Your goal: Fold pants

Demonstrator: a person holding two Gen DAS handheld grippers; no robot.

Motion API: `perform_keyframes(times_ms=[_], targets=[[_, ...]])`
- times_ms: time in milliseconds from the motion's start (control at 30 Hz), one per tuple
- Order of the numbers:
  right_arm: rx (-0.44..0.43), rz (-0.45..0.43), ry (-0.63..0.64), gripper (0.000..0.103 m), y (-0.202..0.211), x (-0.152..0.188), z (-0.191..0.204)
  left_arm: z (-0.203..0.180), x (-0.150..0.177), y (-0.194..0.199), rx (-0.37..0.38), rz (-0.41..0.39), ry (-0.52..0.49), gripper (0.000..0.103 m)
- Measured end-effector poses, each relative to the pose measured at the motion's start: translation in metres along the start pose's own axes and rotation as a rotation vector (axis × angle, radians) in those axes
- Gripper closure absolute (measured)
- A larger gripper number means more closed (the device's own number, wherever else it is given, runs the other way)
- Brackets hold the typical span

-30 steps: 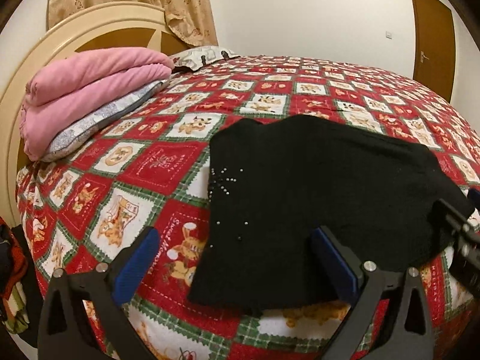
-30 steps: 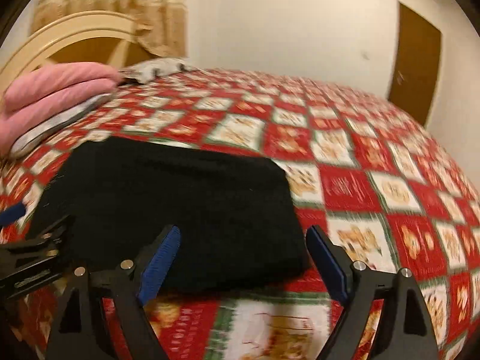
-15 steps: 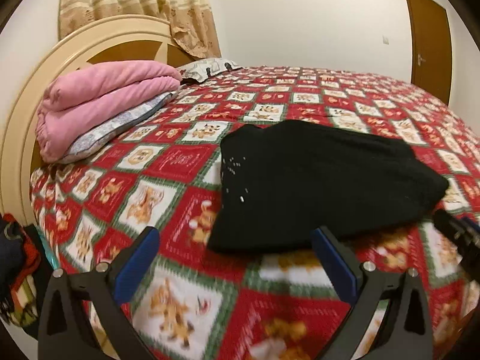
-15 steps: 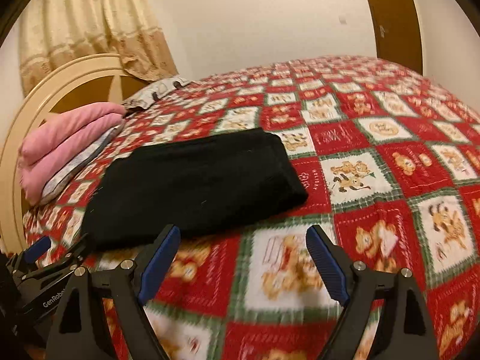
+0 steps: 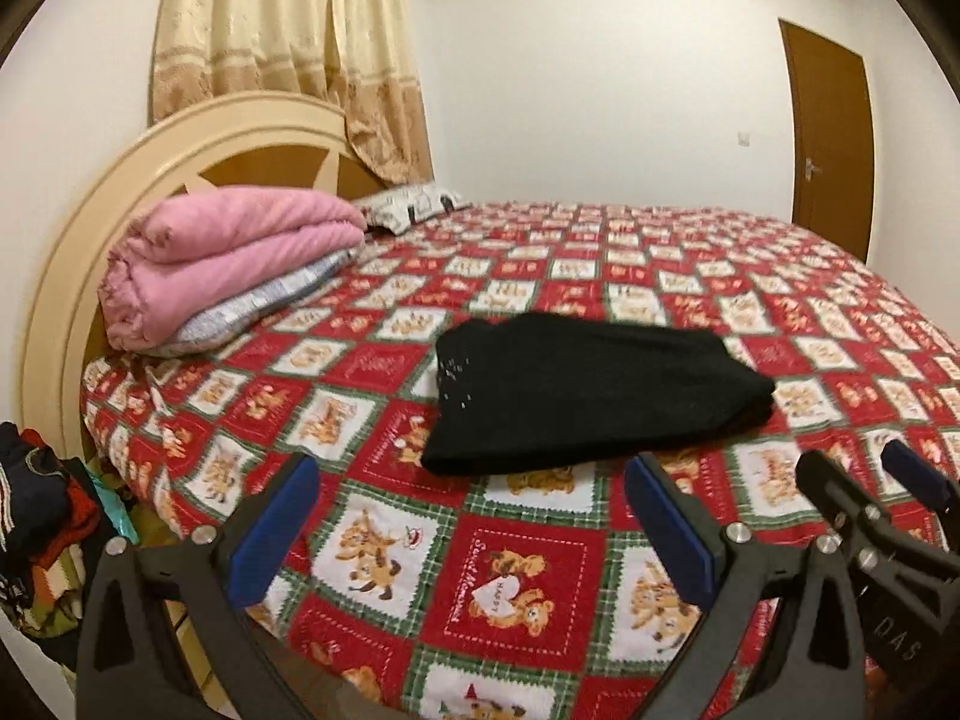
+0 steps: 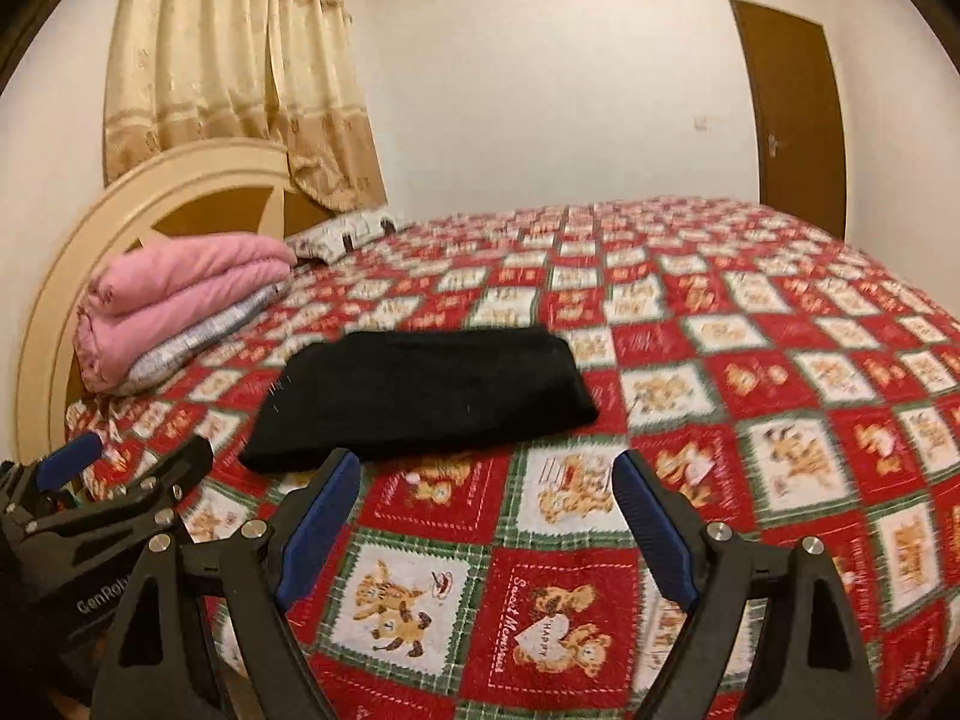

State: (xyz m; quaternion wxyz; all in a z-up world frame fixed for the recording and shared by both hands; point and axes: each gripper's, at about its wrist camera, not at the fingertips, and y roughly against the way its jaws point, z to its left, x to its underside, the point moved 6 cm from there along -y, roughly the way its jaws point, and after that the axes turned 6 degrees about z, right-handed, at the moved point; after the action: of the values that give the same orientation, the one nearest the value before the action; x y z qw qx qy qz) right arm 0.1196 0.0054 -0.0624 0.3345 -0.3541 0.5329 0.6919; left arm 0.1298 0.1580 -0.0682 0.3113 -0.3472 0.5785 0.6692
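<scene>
Two grippers were seen at the near edge of the bed, each with its blue-padded jaws spread wide and nothing between them. The left gripper (image 5: 468, 516) was held over the patterned bedspread (image 5: 516, 588), and the right gripper (image 6: 486, 516) was held just beside it; each gripper was caught at the edge of the other's view, cut off by the frame. One pair of black pants (image 5: 588, 396) was found folded into a compact rectangle, lying flat on the bedspread beyond the fingertips of both grippers and apart from them, touched by neither. From the left wrist view the pants were placed ahead and slightly right of centre; from the right wrist view (image 6: 420, 396) they were placed ahead and to the left. A few small pale specks were noted on the left part of the fabric; what they were could not be made out. One heap of mixed clothing (image 5: 36, 540) was seen at the far left beside the bed, partly cut off. Farther back, one folded pink blanket (image 5: 228, 252) was stacked on one pale printed pillow (image 5: 264, 306) against the cream headboard (image 5: 90, 228). A second pillow (image 5: 414, 207) was partly hidden behind the blanket. One curtain (image 5: 288, 54) and one brown door (image 5: 831, 144) were seen against the far walls. Motion blur softened the bedspread's pattern.
</scene>
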Motion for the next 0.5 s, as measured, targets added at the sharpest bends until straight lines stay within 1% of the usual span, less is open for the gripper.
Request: perform_keyframes(times_ms=[167, 333, 500], targets=[[0.003, -0.049, -0.018, 0.016, 0.024, -0.008, -0.002, 0.005, 0.001, 0.02, 0.009, -0.025, 0.02, 0.0], [-0.003, -0.054, -0.035, 0.016, 0.029, -0.009, -0.003, -0.001, 0.005, 0.027, 0.012, -0.036, -0.006, 0.0], [-0.007, -0.067, -0.023, 0.016, 0.035, -0.01, 0.0, 0.0, 0.003, 0.034, 0.009, -0.054, -0.007, 0.0]])
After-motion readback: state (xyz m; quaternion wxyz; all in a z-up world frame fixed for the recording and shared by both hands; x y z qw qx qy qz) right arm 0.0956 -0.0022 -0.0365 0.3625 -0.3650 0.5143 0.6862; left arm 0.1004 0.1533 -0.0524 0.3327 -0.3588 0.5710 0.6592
